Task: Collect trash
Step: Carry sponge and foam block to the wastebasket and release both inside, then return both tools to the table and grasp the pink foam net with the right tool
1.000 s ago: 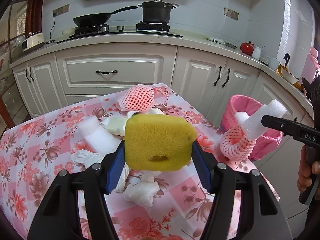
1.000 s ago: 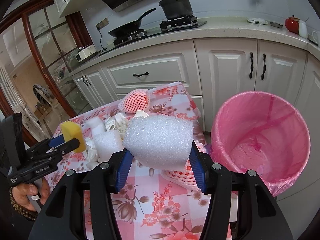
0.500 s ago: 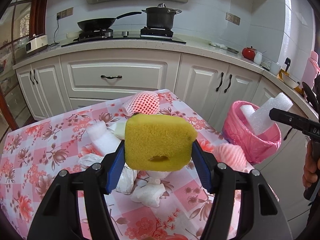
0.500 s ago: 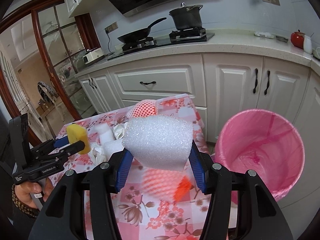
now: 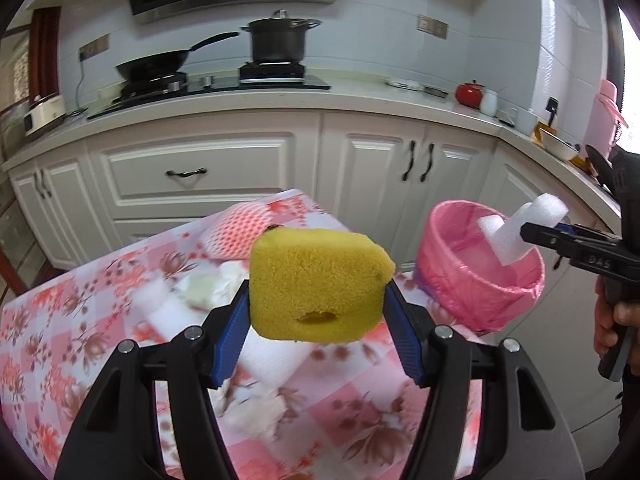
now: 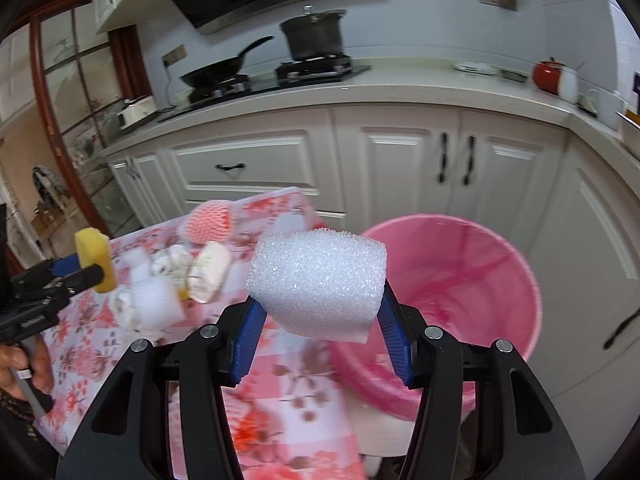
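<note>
Both hands are carrying trash toward the pink-lined bin (image 6: 460,280), which stands on the floor just off the corner of the flowered tablecloth (image 5: 60,340), so the step in hand looks like the carry-and-drop half of the job. The right gripper (image 6: 318,300) has its blue pads pressed against the two sides of a white foam block (image 6: 318,284), and seen from the left wrist that block (image 5: 520,232) hangs over the bin's near rim, close above the opening. The left gripper (image 5: 318,308) is clamped the same way on a yellow sponge (image 5: 316,284), which sits back from the bin, over the tablecloth rather than over the liner. I would judge the foam goes first: it needs only a little more reach toward the middle of the bin before the jaws part, so it falls inside and not down the outside. The sponge wants a longer swing across to the bin, and the two grippers should not crowd each other over the mouth. Farther from the bin, more scraps wait on the cloth: a pink foam net (image 5: 240,228), another white foam piece (image 6: 158,304) and crumpled tissues (image 5: 256,404).
</note>
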`<state>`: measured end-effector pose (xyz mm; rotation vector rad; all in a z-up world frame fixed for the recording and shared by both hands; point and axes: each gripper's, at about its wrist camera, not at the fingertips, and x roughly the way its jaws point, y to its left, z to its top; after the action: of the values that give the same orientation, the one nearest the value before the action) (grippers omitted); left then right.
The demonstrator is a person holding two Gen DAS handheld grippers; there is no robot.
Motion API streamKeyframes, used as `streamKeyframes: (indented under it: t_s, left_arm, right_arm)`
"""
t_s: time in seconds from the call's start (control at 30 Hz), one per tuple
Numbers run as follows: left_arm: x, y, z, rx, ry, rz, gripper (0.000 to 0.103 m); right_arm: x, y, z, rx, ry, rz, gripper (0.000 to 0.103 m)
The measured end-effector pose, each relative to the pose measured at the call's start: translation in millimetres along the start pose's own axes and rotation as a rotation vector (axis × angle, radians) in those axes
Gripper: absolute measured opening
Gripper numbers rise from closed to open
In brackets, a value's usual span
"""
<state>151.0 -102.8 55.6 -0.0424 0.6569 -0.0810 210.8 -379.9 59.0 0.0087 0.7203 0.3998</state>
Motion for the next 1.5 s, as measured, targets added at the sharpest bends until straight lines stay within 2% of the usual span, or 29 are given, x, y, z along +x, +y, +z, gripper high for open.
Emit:
streamKeyframes:
  t_s: [0.33,0.53,0.8,1.0,1.1,1.27,1.5]
  left_arm:
    - [39,-75,37,0.095,0.021,-0.128,0.062]
    - [71,-126,56,0.136,0.048,-0.215,0.062]
    - [105,-173,72,0.149,0.081,-0.298,0.063]
    - [125,-190,74,0.133,0.108,-0.348,0.063]
    - [130,-192,76,0.113,0.118,-0.375,0.064]
    - [141,-195,79,0.093,0.144,-0.413,0.078]
    - [138,-181,75,0.073,0.139,-0.388,0.080]
  right_arm:
    - [10,-55,-6,0.036,0.020,-0.116,0.052]
    - [17,-85,-6,0.050,0.028,-0.156,0.052]
    - [22,-114,-5,0.062,0.029,-0.190,0.053]
    - [23,-126,-4,0.067,0.026,-0.197,0.055]
    - [23,-129,-5,0.073,0.024,-0.199,0.063]
    - [24,-132,-6,0.076,0.026,-0.209,0.067]
    - [20,-133,-8,0.080,0.022,-0.212,0.069]
